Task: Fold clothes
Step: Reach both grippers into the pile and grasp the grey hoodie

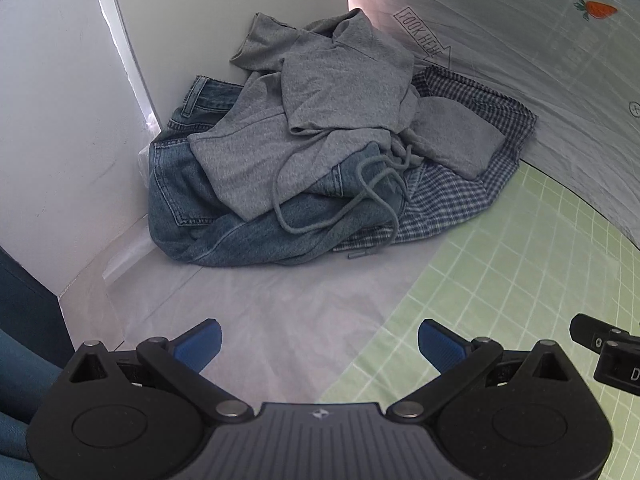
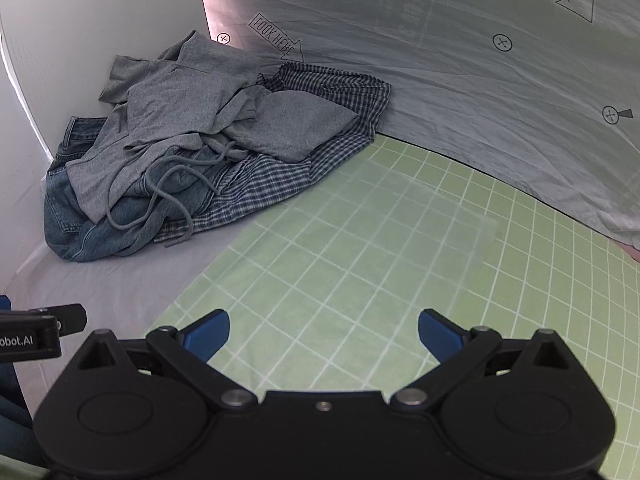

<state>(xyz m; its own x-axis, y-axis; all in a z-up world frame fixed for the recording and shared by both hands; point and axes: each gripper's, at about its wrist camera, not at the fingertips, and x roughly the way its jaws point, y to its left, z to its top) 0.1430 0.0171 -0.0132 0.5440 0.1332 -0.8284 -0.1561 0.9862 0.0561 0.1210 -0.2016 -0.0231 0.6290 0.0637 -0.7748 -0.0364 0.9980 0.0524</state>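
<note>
Your left tool (image 1: 319,343) and right tool (image 2: 323,334) both stand apart, gripping nothing. The clothes pile (image 1: 320,152) sits at upper centre, grey hoodie (image 2: 192,104) topmost.

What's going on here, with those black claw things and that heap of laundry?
Someone holds two grippers to fold clothes, and nothing is picked up yet. The left gripper and right gripper are both open and empty. Ahead lies an unfolded pile in the corner: a grey hoodie on top of blue jeans and a checked shirt, beside a green grid mat.
</note>
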